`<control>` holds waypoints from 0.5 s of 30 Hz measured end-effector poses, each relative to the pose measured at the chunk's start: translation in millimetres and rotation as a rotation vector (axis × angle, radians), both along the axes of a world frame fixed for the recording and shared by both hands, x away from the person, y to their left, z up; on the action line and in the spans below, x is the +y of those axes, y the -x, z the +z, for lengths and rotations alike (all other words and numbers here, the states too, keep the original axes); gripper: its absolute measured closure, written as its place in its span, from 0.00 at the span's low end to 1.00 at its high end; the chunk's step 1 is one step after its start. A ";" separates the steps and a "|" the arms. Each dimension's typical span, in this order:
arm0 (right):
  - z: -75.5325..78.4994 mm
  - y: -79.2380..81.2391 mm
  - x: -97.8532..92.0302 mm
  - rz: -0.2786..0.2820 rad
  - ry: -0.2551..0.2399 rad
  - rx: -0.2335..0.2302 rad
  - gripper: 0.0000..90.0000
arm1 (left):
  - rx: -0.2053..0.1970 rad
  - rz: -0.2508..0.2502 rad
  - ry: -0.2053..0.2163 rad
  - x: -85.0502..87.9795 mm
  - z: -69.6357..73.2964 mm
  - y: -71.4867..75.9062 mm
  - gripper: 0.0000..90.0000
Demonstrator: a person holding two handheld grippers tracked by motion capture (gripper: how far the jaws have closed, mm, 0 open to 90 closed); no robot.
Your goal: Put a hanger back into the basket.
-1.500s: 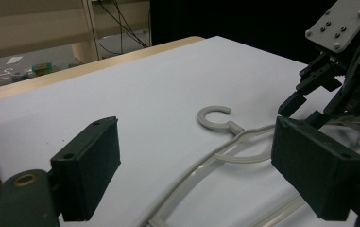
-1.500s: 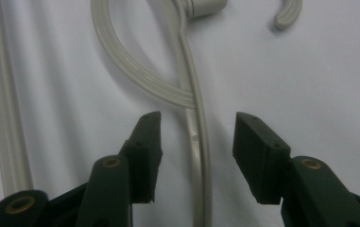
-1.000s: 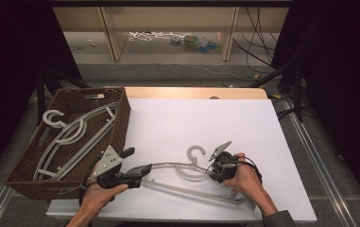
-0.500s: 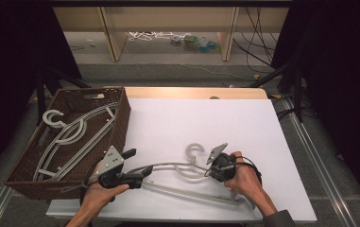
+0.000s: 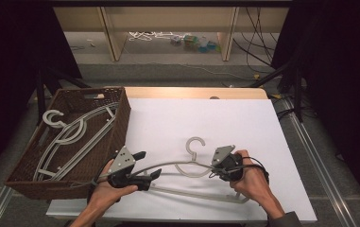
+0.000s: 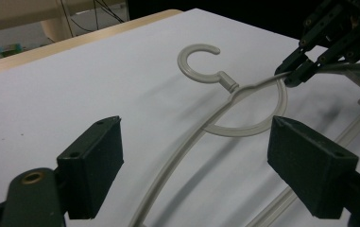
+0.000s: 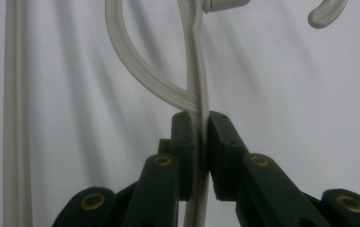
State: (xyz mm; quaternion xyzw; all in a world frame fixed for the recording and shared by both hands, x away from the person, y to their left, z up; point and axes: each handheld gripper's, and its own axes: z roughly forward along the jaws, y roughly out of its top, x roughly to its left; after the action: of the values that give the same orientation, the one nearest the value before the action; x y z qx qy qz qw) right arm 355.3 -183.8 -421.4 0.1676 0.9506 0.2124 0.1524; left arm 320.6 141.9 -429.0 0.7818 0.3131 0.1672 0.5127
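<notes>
A pale grey plastic hanger (image 5: 195, 144) lies on the white table top (image 5: 244, 123), hook pointing away from me. My right gripper (image 5: 213, 172) is shut on its upper arm just beside the neck. In the right gripper view the pads (image 7: 183, 127) of the right gripper (image 7: 198, 118) pinch the thin arm of the hanger (image 7: 196, 71). My left gripper (image 5: 148, 164) is open, jaws wide apart. The hanger's (image 6: 201, 56) other shoulder runs between the left gripper's (image 6: 194, 137) jaws without touching them. The right gripper (image 6: 296, 71) shows beyond, clamped on the arm.
A brown wicker basket (image 5: 121, 123) stands at the table's left, holding several similar hangers (image 5: 73, 135). A wooden strip (image 5: 192, 92) edges the table's far side. Shelving and cables sit on the floor beyond.
My right hand has risen a little with the hanger's arm in its jaws, lifting that side off the table. The left hand has stayed put.
</notes>
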 end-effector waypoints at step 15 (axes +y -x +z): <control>18.9 10.5 2.7 0.041 -0.020 -0.063 0.91 | -0.003 -0.088 -0.125 -48.3 10.6 -24.4 0.27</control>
State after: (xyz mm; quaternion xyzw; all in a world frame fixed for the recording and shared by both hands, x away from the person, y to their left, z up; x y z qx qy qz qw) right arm 344.8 -181.1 -402.6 0.1430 0.9464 0.2299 0.1761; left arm 345.0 93.6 -418.4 0.8250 0.2666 0.1647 0.4703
